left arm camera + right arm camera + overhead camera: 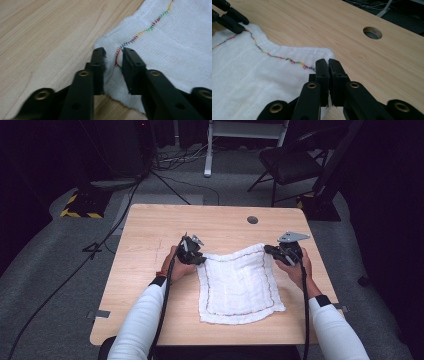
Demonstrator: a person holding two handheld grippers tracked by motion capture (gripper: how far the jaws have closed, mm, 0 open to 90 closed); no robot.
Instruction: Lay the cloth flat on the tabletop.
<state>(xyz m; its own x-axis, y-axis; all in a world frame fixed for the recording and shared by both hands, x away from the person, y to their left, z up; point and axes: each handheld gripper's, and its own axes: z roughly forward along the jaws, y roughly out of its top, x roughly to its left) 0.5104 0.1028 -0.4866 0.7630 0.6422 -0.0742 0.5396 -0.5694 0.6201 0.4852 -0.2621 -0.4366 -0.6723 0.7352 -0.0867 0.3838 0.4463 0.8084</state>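
On the near-right part of a light wood table (145,245) lies a white cloth (240,287) w/ multicolour stitching along its border, spread mostly flat; near edge sits close to the table's front edge, far edge sags inward between its two far corners.

Left gripper (113,53) is at the cloth's far-left corner. In the left gripper view its jaws stand parted, a gap between them, w/ the corner and its stitched hem bunched up in that gap; left jaw touches the fabric edge, but the jaws aren't closed onto it.

Right gripper (328,65) is at the far-right corner. In the right gripper view jaws are pressed together, cloth corner pinched between them, hem visible just left of the tips. The left gripper's jaws also appear top left there, at the opposite corner.

High view: left hand (179,268) and right hand (298,268) wrap the grippers, white sleeves coming in from bottom, black cables trailing back along forearms. Grey plate tops the right gripper.

Round cable hole (252,219) in the table, beyond the cloth toward the far edge. Past the table: grey carpet, black folding chair (290,162), loose cables on the floor.
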